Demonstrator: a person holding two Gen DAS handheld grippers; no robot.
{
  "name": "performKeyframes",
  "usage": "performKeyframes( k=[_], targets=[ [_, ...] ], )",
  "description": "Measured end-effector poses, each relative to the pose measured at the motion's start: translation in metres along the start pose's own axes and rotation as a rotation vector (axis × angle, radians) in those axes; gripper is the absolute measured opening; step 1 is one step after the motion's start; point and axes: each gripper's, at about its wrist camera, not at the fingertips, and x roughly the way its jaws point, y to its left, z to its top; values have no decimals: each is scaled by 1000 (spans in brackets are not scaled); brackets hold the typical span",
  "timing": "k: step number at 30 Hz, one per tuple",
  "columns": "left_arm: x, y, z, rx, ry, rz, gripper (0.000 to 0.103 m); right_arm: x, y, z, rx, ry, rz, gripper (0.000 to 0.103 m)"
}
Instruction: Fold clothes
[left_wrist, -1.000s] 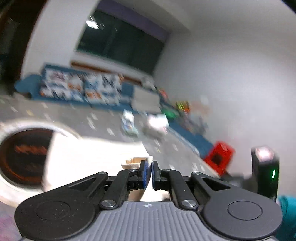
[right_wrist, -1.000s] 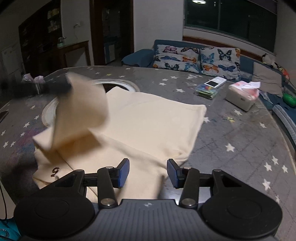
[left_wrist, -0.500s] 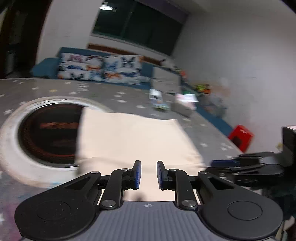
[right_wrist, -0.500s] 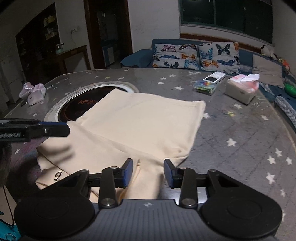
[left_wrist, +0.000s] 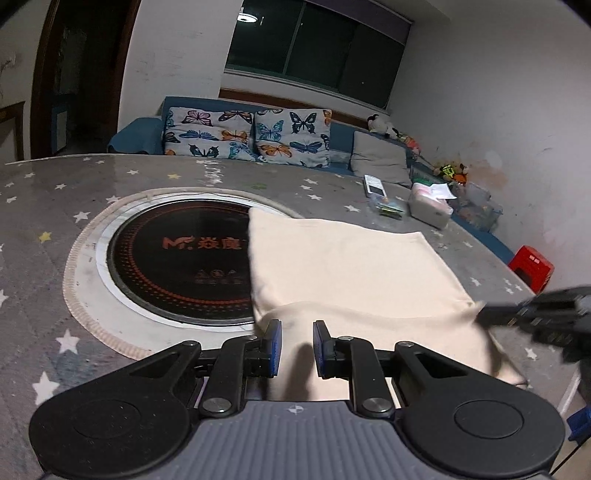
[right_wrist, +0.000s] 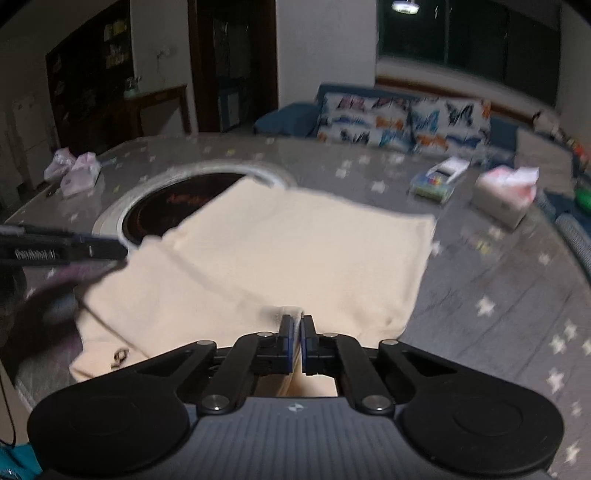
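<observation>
A cream garment (left_wrist: 351, 266) lies flat on the star-patterned table, part of it over the round cooktop. My left gripper (left_wrist: 296, 343) is open, just above the garment's near-left edge, with nothing between its fingers. The right wrist view shows the same garment (right_wrist: 295, 251) with a folded layer along its left side. My right gripper (right_wrist: 297, 330) is shut on a small bunch of cloth at the garment's near edge. Each gripper shows in the other's view: the right gripper (left_wrist: 535, 317) at the garment's right corner, the left gripper (right_wrist: 66, 247) at its left side.
A black round cooktop (left_wrist: 177, 258) is set into the table (left_wrist: 55, 221). A tissue box (left_wrist: 430, 208) and a small colourful pack (left_wrist: 388, 208) sit at the far right. Pink bags (right_wrist: 74, 170) lie far left. A red stool (left_wrist: 532, 266) and a sofa (left_wrist: 258, 136) stand beyond.
My left gripper laid the lifted flap down, opened and dropped to the near-left edge. My right gripper went from open to shut on the garment's near edge.
</observation>
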Motion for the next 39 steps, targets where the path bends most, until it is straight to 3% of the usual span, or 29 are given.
performKeyframes(
  k=[3,7,9,14,24,27,33,39],
  targets=[
    [4,3,-1,8,12,18,20,-8,2,5,-13,-25,-28,3],
    [5,3,3,13,11,16,19,9,-3,-2,-7,39,-56,5],
    [4,1,6,18,1,7,19,7,-6,-2,3,30,-64,6],
    [10,-9,16,40,-12,-25,19,-4,-1,9,-22,-29,-23,8],
    [43,-16,12,107,38,-20,22,22,8,-1,-59,53,42,11],
    [34,-16,12,115,34,-30,22,11,12,-1,-95,52,54,18],
    [1,-29,-2,206,48,-102,22,6,23,-13,-168,88,75,19],
    [-37,-43,-25,369,57,-138,38,-1,28,-15,-204,91,82,19]
  ],
)
